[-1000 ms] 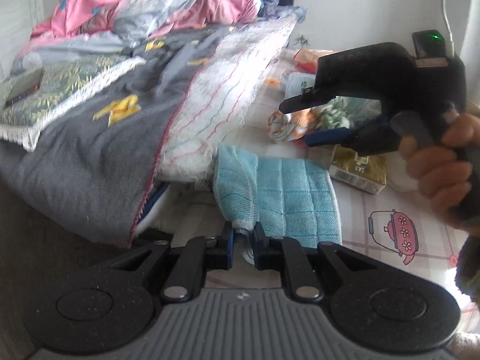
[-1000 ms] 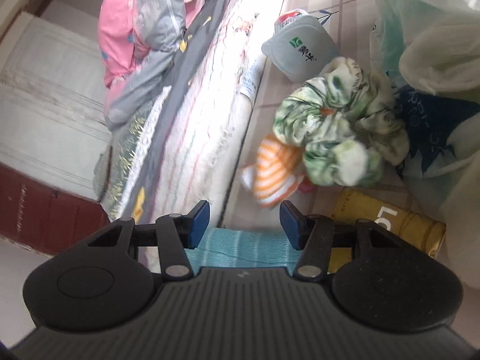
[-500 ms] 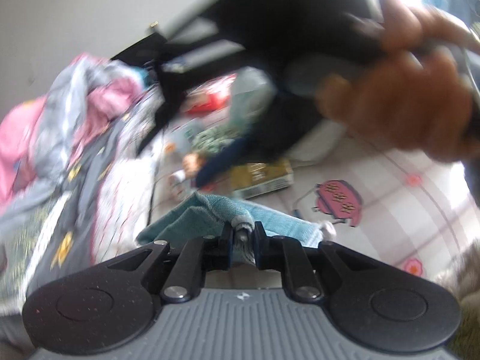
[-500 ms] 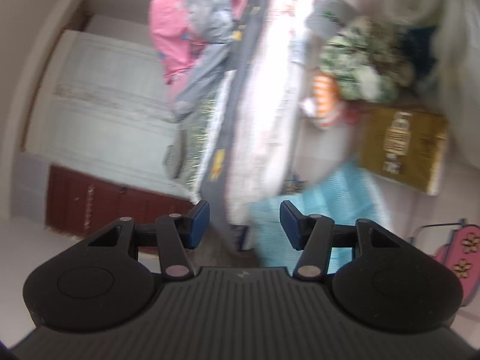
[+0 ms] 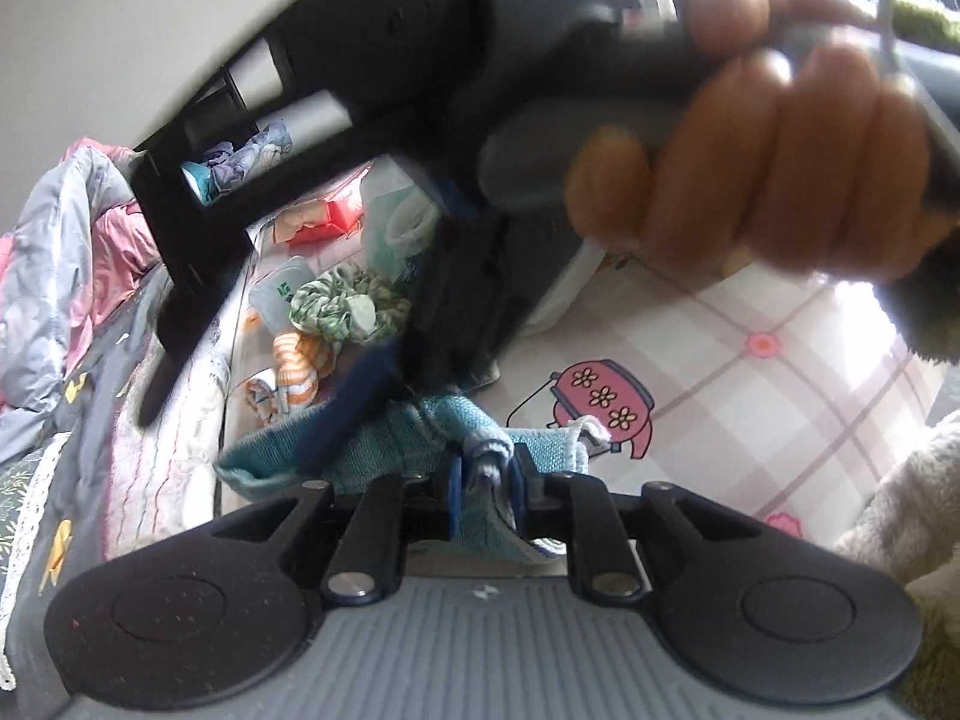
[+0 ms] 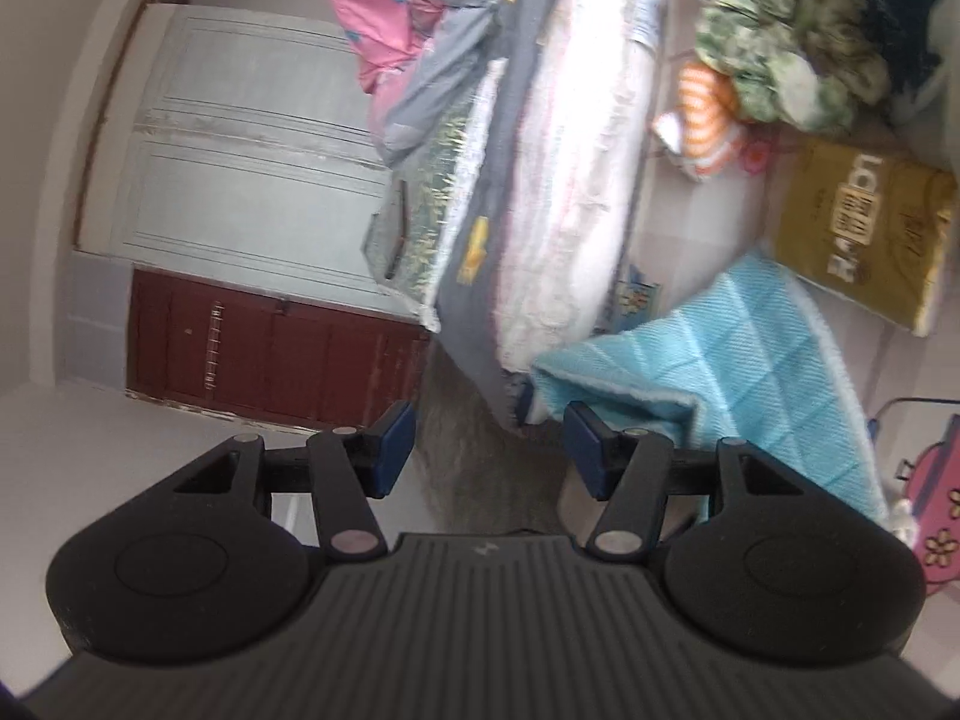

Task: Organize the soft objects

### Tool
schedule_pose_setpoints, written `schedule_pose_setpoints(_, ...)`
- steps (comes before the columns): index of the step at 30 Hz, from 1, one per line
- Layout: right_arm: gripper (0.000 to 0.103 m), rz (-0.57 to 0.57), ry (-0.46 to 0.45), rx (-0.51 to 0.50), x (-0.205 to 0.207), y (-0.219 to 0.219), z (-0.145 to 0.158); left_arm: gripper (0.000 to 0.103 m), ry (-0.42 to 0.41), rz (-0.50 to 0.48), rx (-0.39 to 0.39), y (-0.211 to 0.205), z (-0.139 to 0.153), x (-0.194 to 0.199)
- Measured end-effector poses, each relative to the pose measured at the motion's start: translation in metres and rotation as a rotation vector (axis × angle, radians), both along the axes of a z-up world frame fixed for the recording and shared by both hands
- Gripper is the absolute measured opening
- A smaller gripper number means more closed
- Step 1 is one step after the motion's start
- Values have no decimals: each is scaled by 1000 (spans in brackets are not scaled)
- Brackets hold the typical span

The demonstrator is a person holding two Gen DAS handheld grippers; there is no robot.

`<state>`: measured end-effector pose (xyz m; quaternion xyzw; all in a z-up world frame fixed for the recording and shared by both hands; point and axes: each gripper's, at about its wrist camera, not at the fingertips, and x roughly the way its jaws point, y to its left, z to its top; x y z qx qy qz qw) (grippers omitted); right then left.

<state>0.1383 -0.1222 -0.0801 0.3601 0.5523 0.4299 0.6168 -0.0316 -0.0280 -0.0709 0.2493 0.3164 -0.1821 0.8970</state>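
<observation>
Beside the folded grey-and-white quilt [image 6: 540, 192], turquoise woven cloth [image 6: 744, 354] lifted off the checked surface [image 5: 750, 360], left hand-held gripper [image 5: 483, 480] clamped on its bunched white-edged corner, right hand-held gripper [image 6: 489, 441] spread wide and holding nothing at the cloth's near edge, gold packet [image 6: 864, 228] just beyond.

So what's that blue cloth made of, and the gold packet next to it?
The blue cloth looks like soft woven microfibre or cotton: matte ribbed weave, stitched quilt lines, pale fuzzy edge, and it bunches where the left gripper pinches it. The gold packet seems to be printed paper or film, slightly glossy; blur leaves that open.
</observation>
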Motion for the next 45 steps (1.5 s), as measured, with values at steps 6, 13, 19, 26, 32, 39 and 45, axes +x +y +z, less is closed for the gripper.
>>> schedule_pose_setpoints(6, 53, -83, -12, -123, 7, -14, -22, 27, 31, 40, -87, 10, 9, 0)
schedule_pose_setpoints(13, 52, -135, 11, -140, 8, -30, -45, 40, 119, 152, -320, 55, 39, 5)
schedule_pose_setpoints(19, 53, -171, 10, -113, 1, -40, -48, 39, 287, 351, -385, 71, 21, 40)
schedule_pose_setpoints(26, 60, -202, -84, -152, -7, -54, -28, 39, 448, 479, -564, 93, 1, 58)
schedule_pose_setpoints(32, 61, -189, -187, -345, -8, -46, -22, 40, 488, 501, -590, 97, -8, 64)
schedule_pose_setpoints(39, 58, -131, -180, -401, -7, -28, -28, 41, 479, 475, -626, 100, -12, 66)
schedule_pose_setpoints(45, 39, -115, -67, -294, -6, -31, -43, 33, 449, 457, -618, 99, -8, 63)
